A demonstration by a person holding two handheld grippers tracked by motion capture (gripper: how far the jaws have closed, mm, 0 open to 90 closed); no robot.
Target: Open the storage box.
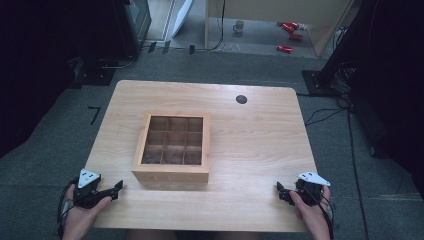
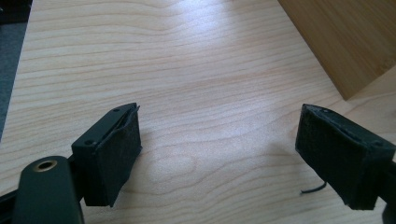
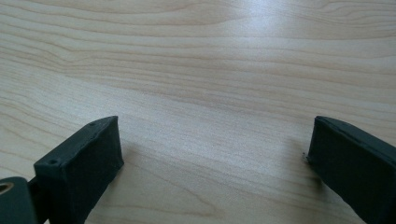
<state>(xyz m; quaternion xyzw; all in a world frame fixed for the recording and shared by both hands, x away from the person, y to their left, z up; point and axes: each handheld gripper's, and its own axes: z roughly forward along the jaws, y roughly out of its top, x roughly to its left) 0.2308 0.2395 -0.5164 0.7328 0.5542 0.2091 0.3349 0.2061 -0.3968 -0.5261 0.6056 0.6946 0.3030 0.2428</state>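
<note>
Overhead: nine-cell wooden box point(image 1: 171, 146) mid-table point(image 1: 260, 145) | both tools wide apart, empty | left tool view: box corner.

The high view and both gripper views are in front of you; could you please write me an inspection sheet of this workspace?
Surface: light wooden table, small dark round spot near far edge.
Job's things: wooden box with nine-cell grid, central; contents cannot be told.
Clutter: nothing seen.
Grippers: left gripper and right gripper at near corners, jaws apart, holding nothing.
Cables: one trails from each gripper; more on floor.
Surroundings: grey carpet, mug, red items beyond.
</note>
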